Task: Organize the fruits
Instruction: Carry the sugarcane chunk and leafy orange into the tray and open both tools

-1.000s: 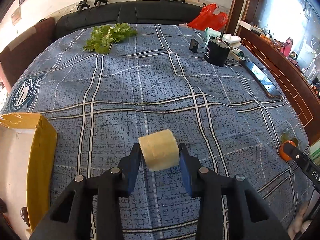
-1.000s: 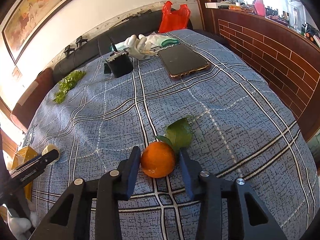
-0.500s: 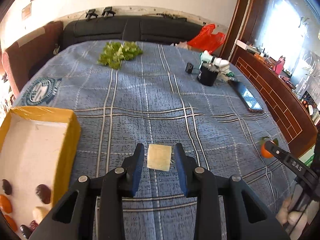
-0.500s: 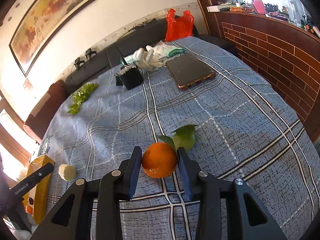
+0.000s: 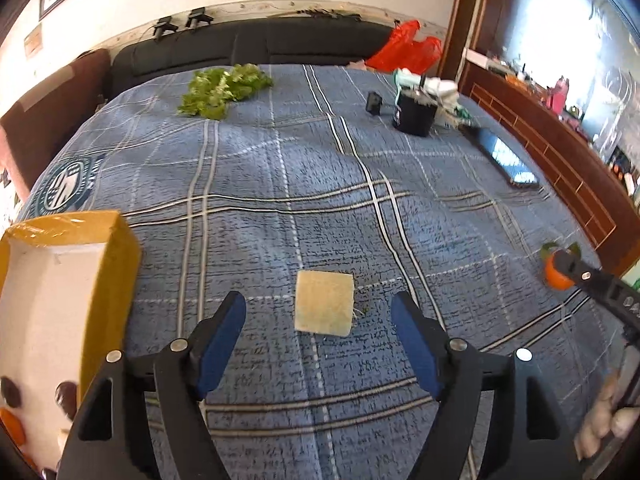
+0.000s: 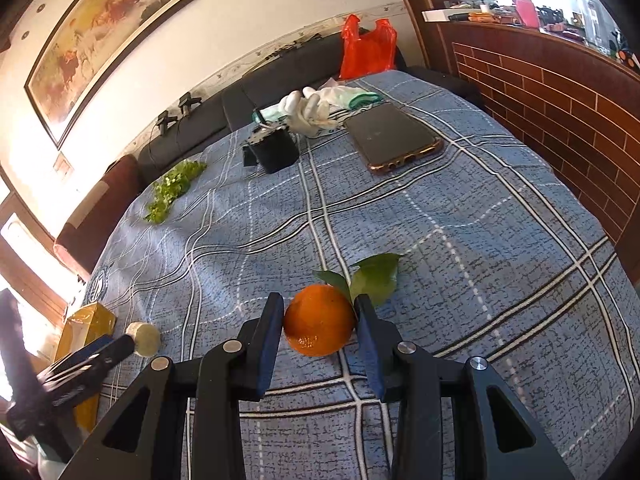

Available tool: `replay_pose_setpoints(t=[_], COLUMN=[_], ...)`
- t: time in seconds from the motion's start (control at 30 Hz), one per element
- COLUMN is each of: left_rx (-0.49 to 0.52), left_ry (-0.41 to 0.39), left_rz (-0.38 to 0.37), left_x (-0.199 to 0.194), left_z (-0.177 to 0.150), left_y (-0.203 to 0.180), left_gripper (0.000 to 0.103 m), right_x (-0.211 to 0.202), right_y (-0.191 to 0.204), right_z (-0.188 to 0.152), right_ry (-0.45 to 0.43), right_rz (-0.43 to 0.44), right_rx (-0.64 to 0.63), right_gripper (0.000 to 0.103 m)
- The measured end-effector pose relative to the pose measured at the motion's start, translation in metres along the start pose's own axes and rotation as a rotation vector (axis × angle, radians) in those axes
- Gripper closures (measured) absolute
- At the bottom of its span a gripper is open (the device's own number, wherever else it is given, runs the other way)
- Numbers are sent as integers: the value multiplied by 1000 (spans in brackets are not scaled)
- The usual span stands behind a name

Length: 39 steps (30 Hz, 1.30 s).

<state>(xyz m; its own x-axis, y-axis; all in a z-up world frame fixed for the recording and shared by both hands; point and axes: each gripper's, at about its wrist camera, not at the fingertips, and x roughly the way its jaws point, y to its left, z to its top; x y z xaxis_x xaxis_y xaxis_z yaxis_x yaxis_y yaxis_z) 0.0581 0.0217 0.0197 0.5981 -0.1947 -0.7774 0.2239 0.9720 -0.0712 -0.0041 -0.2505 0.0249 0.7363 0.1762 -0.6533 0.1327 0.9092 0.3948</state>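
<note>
On the far left of the left wrist view, a yellow-sided box (image 5: 116,264) with a white interior sits on a blue plaid cloth (image 5: 280,184). A few dark and orange fruits lie at its near end, partly cut off by the frame edge.

Right of the box, the left gripper (image 5: 318,312) has its jaws spread wide and holds nothing. A pale yellow cut piece of fruit (image 5: 324,303) lies flat on the cloth between the blue-padded fingers (image 5: 224,336), clear of both.

Farther back on the cloth, from left to right, are a bunch of leafy greens (image 5: 222,92), a black container (image 5: 414,118) and a phone (image 5: 508,160). A red plastic bag (image 5: 404,50) rests against the dark sofa behind.

At the right edge of the same view, the right gripper appears from the side with an orange (image 5: 554,274) at its tip.

In the right wrist view, the right gripper (image 6: 319,322) has its jaws narrowed around the orange (image 6: 318,324), with both pads against its sides. The fruit seems to rest on the cloth, and its green leaves (image 6: 374,278) spread out just behind it. To the left, the pale fruit piece (image 6: 145,338) lies near the tip of the left gripper and near the yellow box (image 6: 86,322).
</note>
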Motion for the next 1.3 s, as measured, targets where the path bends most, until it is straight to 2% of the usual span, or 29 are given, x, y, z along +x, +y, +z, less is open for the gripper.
replay_pose_setpoints(t=[0.17, 0.2, 0.23, 0.27, 0.5, 0.7, 0.9, 1.07, 1.2, 1.3], left_rx=[5, 5, 9, 12, -9, -54, -104, -186, -296, -384], left_ry=[20, 18, 22, 34, 19, -46, -102, -129, -144, -155], left_rz=[-2, -6, -9, -6, -7, -44, -31, 13, 53, 85], left_x=[13, 13, 13, 14, -6, -51, -96, -132, -159, -173], left_z=[0, 0, -1, -1, -4, -8, -23, -46, -66, -83], left_y=[-2, -2, -2, -3, -2, 3, 21, 61, 109, 147], left_gripper=[32, 38, 61, 74, 74, 74, 74, 74, 74, 74], right_x=[2, 2, 3, 4, 4, 3, 4, 2, -14, -26], right_y=[7, 8, 9, 11, 17, 20, 28, 36, 63, 105], right_z=[-2, -2, -3, -4, -5, -7, -11, -13, -20, -29], right_ry=[9, 11, 14, 18, 23, 21, 15, 18, 29, 40], right_rz=[35, 41, 47, 53, 89, 118, 84, 55, 111, 167], right_rx=[-26, -30, -36, -42, -55, -63, -97, -104, -131, -208], right_gripper=[64, 64, 64, 64, 64, 64, 64, 64, 63, 63])
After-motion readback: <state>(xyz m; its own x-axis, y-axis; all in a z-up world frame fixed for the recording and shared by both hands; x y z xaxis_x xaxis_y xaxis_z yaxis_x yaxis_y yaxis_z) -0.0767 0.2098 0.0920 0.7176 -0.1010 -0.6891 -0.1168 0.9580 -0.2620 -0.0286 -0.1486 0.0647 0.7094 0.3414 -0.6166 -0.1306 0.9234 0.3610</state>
